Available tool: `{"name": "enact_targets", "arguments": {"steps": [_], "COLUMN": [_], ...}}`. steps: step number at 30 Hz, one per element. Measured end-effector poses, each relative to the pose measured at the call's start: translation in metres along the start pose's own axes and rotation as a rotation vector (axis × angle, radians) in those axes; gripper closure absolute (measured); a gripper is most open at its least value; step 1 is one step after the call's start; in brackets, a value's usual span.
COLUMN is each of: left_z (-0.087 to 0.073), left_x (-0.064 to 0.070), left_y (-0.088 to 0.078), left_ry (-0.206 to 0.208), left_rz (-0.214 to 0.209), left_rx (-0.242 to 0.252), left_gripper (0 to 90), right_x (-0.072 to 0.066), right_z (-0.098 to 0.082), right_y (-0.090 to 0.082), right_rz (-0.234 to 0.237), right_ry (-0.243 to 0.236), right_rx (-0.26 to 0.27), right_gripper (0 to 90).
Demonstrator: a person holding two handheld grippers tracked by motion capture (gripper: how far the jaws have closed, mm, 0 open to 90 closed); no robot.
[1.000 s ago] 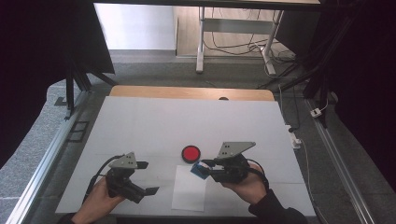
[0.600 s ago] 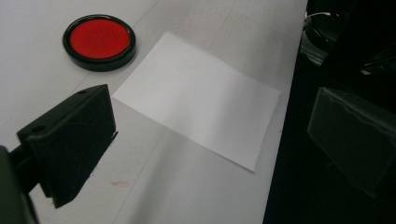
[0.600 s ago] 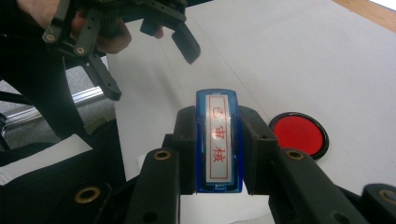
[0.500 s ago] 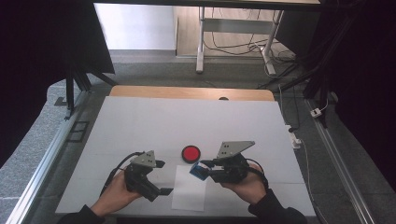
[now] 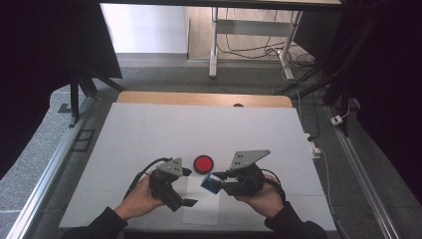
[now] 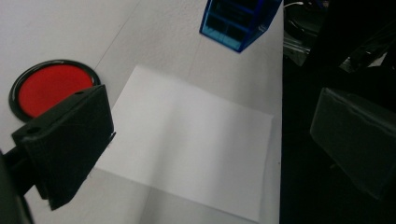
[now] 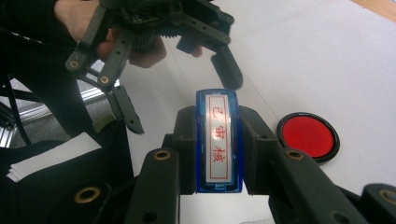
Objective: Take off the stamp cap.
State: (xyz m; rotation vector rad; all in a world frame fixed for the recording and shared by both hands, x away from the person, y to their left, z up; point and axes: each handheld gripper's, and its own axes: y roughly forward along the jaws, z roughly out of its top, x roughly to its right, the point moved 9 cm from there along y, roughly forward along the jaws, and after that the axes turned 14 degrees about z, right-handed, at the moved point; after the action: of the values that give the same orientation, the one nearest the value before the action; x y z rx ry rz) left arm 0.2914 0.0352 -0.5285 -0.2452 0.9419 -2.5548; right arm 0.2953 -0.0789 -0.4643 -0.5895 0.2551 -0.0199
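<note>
A white counter [image 5: 149,129] carries the work, with a bare wooden strip [image 5: 199,98] along its far edge. Beyond that edge a metal frame [image 5: 215,45] stands on the floor, with cables [image 5: 249,50] trailing around its feet. A white plug [image 5: 340,119] lies on the grey floor past the counter's right edge. Dark curtains [image 5: 45,59] hang on both sides.

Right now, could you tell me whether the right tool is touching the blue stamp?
Touching. In the right gripper view, the right tool has both jaws pressed against the sides of the blue stamp, holding it above the table.
</note>
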Motion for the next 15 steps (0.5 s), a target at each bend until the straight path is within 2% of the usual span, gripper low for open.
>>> {"name": "enact_targets", "arguments": {"steps": [3, 6, 8, 12, 15], "left_z": [0.006, 0.008, 0.01, 0.012, 0.012], "left_x": [0.0, 0.0, 0.001, 0.001, 0.004], "left_y": [0.004, 0.008, 0.011, 0.017, 0.02], "left_ry": [-0.017, 0.021, 0.031, 0.082, 0.097], "left_rz": [-0.045, -0.078, -0.105, -0.109, -0.131], "left_rx": [0.022, 0.027, 0.029, 0.031, 0.028], "left_gripper": [0.0, 0.0, 0.0, 0.0, 0.0], "right_x": [-0.001, -0.003, -0.004, -0.005, -0.006], "right_z": [0.002, 0.003, 0.004, 0.003, 0.004], "right_y": [0.0, 0.0, 0.0, 0.002, 0.002], "right_rz": [0.001, 0.007, 0.013, 0.023, 0.03], "right_ry": [-0.005, -0.014, -0.014, -0.021, -0.024], "right_rx": [0.002, 0.004, 0.006, 0.004, 0.003], "right_gripper": [71.7, 71.6, 71.6, 71.7, 71.7]}}
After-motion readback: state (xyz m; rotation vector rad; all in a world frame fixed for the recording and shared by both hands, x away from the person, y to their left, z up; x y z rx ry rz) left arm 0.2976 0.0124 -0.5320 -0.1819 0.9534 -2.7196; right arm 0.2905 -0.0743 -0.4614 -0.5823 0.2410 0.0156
